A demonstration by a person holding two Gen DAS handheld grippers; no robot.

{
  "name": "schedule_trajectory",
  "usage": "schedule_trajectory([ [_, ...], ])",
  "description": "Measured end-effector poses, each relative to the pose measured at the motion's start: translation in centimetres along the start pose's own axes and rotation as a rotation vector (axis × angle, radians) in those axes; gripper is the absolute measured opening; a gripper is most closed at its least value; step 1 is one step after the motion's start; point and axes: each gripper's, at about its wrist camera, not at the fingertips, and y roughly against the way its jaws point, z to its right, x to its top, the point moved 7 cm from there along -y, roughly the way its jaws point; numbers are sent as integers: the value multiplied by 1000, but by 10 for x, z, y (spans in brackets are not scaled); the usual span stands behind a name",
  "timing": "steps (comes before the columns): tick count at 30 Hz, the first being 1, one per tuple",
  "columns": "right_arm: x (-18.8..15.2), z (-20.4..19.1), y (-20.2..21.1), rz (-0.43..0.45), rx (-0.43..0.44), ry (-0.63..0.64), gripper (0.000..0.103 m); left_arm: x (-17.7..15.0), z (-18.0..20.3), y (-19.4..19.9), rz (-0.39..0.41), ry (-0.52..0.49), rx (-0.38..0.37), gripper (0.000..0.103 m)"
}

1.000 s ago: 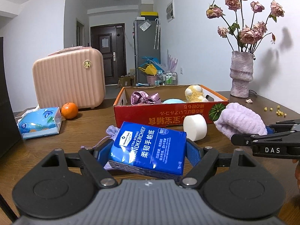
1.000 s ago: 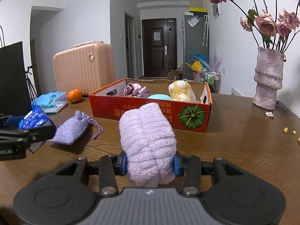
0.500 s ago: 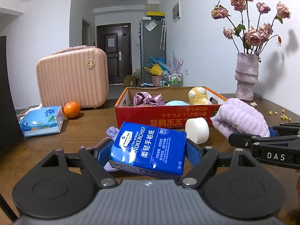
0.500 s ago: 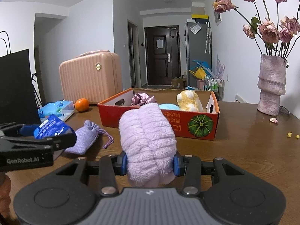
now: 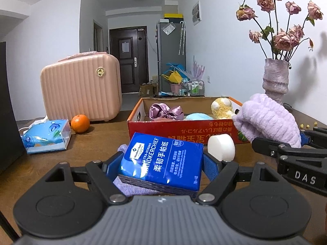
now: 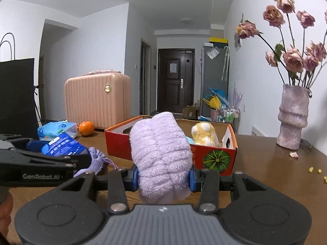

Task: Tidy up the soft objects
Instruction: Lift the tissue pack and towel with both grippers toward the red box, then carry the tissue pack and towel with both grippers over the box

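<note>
while hidden rightward, white roll (image 5: 220, 146) leftward

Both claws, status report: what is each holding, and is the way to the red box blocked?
Left claw shut on blue tissue pack. Right claw shut on lilac towel. Red box ahead; white roll before it.

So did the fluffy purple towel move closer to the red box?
Yes. In the left wrist view the purple towel now overlaps the red box's right corner; before, it sat lower, in front of the box.

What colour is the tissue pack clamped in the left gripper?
The tissue pack is blue with white lettering, held in the left gripper; the left wrist view shows it best.
</note>
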Motion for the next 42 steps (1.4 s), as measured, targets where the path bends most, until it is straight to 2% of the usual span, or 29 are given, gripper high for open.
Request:
schedule_trajectory([
  [11,7,2,-22,3,-3,-4,43,14,-6,-16,25,-1,27,80],
  [42,31,24,-77,54,-59,-26,43,47,-8,-74,72,17,29,80],
])
